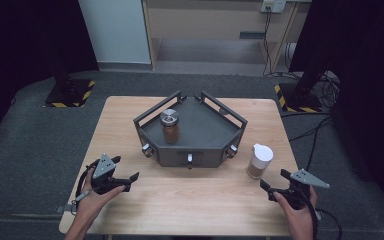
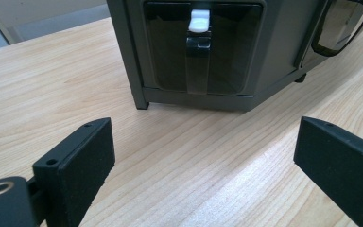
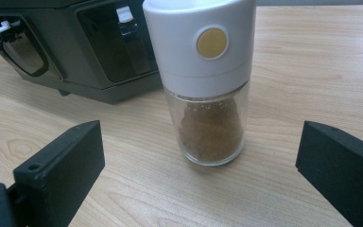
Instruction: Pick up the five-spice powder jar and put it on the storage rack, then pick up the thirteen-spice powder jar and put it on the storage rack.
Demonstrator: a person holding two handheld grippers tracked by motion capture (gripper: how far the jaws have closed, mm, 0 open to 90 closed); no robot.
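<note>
Risk centres on the white-capped spice jar [image 3: 203, 80], which stands upright on the counter [image 1: 190, 200] just right of the grey rack [image 1: 192, 135], near its right front corner. It is tall, narrow and glass below the cap, so a push from one finger before the other touches would likely tip it or slide it into the rack. The right gripper [image 1: 282, 186] sits just near of it, fingers [image 3: 61, 165] wide apart with the jar between their lines. A second jar with a metal lid [image 1: 169, 126] stands on the rack's tray. The left gripper [image 1: 115, 176], fingers apart and empty, faces the rack's front panel and its white latch [image 2: 199, 21]; bumping that could shift the rack.
</note>
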